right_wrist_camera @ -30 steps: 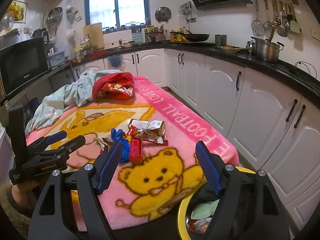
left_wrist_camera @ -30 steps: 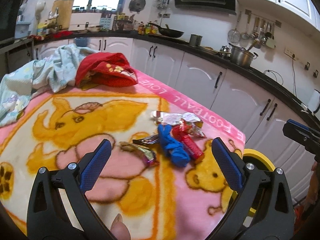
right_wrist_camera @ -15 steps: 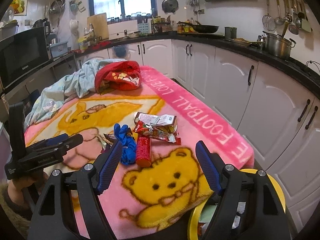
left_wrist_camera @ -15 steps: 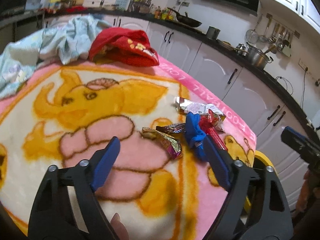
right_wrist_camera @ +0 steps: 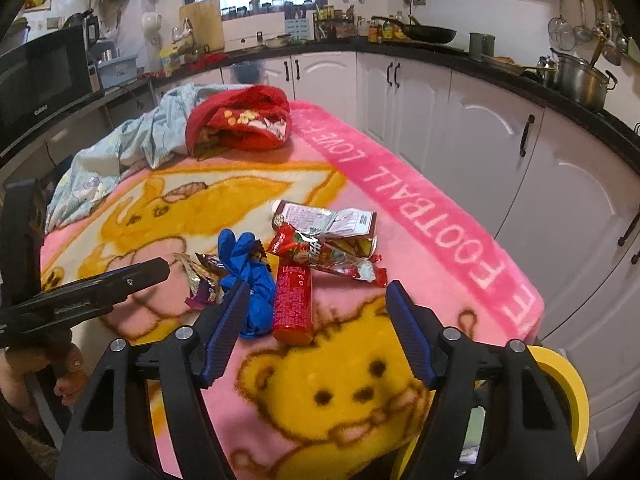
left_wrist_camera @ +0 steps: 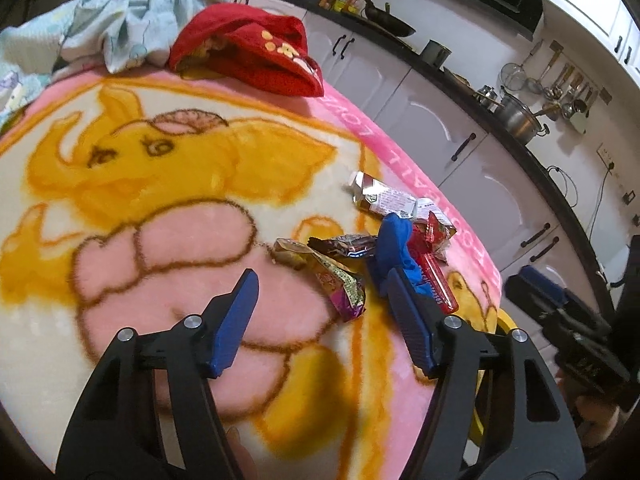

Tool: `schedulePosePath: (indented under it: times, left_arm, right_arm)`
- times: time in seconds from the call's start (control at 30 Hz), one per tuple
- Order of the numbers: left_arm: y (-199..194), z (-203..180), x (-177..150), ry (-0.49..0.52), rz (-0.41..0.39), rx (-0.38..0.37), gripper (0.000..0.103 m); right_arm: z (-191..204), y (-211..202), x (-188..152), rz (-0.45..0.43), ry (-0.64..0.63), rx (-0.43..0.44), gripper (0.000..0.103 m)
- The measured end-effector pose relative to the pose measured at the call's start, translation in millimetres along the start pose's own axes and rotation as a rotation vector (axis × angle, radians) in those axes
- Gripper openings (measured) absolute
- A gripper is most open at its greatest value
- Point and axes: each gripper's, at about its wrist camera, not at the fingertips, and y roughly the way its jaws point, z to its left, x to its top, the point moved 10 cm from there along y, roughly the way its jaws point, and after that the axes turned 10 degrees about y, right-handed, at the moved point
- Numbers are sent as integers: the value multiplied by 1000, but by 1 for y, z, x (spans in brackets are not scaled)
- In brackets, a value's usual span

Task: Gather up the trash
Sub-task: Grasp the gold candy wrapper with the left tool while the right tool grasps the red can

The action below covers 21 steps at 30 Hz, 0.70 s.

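Left wrist view: the left gripper (left_wrist_camera: 320, 288) hangs over the pink cartoon blanket (left_wrist_camera: 168, 184), jaws partly apart and gripping nothing; they have just been closing. The trash pile lies just ahead of and between the fingertips. A crumpled purple-and-gold wrapper (left_wrist_camera: 340, 284) sits in the gap, nearer the right-hand finger, and a dark foil wrapper (left_wrist_camera: 348, 243) lies just beyond it. The blue glove (left_wrist_camera: 394, 248) and the red tube (left_wrist_camera: 434, 280) lie against the tip of the right-hand finger, with a white-and-brown packet (left_wrist_camera: 384, 199) farther ahead. A second earlier the jaws stood far wider and the pile sat farther ahead; the gripper has since dropped in closer. The right gripper (left_wrist_camera: 560, 320) shows blurred at the right edge.

Right wrist view: the right gripper (right_wrist_camera: 316, 300) is also partly open with nothing held, its jaws having just closed a little. The red tube (right_wrist_camera: 292, 300) lies upright between the fingertips, just ahead, and the blue glove (right_wrist_camera: 244, 272) touches the left-hand finger's tip. A red snack wrapper (right_wrist_camera: 328, 256) and the white-and-brown packet (right_wrist_camera: 324, 218) lie beyond. The pile looks nearer than a second ago. The yellow bin (right_wrist_camera: 568, 384) sits below the right-hand finger, off the blanket's edge. The left gripper (right_wrist_camera: 100, 284) reaches in from the left.

Count: one glove, one tube, four wrappers or packets, one bin.
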Motion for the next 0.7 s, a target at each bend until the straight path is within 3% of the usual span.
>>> schedulePosePath:
  times: [0.27, 0.7]
  left_arm:
    - [21, -2, 0, -47, 45, -49, 47]
    - [42, 0, -3, -88, 86, -73, 32]
  right_arm:
    - [0, 32, -8, 72, 23, 18, 52]
    - [3, 60, -20, 142, 31, 42, 47]
